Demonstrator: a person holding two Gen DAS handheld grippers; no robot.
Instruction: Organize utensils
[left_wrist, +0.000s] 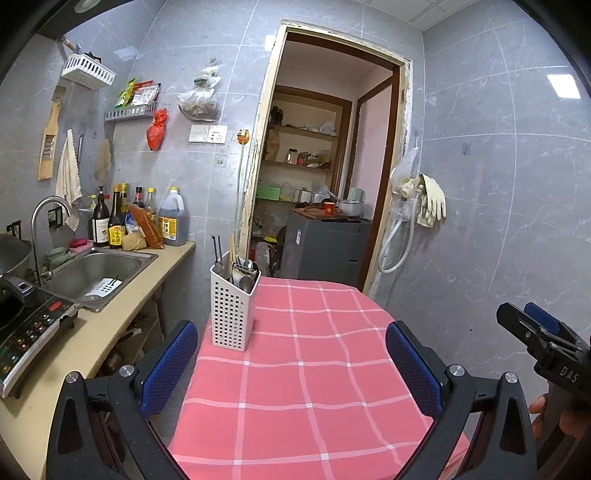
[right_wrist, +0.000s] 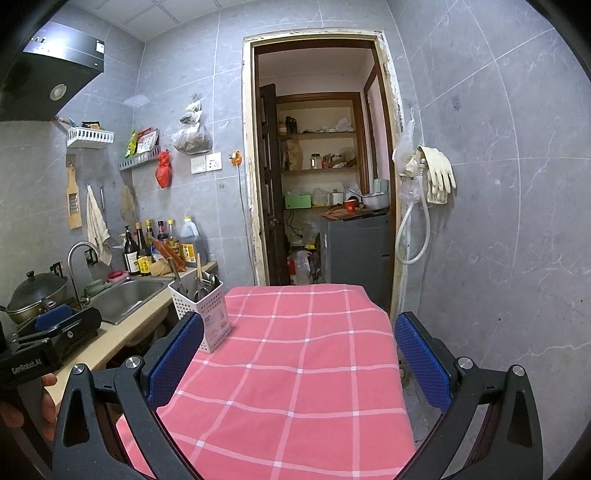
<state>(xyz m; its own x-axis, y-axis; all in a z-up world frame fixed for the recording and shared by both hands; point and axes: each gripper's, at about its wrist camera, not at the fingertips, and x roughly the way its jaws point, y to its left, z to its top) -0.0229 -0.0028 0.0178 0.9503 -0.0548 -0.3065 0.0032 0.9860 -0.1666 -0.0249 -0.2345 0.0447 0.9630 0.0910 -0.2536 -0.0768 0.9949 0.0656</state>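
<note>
Table (left_wrist: 314, 369) covered with pink checked cloth, beside counter (left_wrist: 122, 321) with sink (left_wrist: 96, 273)

White perforated caddy (left_wrist: 231, 310) upright at far left corner of table, close to edge facing counter; also visible at (right_wrist: 201, 314)

Utensils (left_wrist: 240, 269) standing in caddy: spoons, chopsticks, dark-handled pieces, long axes near vertical, handles and bowls mixed; exact count not readable. None lying loose on cloth

Left gripper (left_wrist: 291, 365): jaws wide, nothing between pads, held above near edge of table. Caddy ahead and slightly left of centre line, just beyond left pad

Right gripper (right_wrist: 299, 365): jaws wide, nothing held, above near right part of table. Caddy ahead and well left, partly behind left pad

Judgement: left gripper nearer and better aligned; vertical utensils call for approach from above, jaws closing across a handle
</note>
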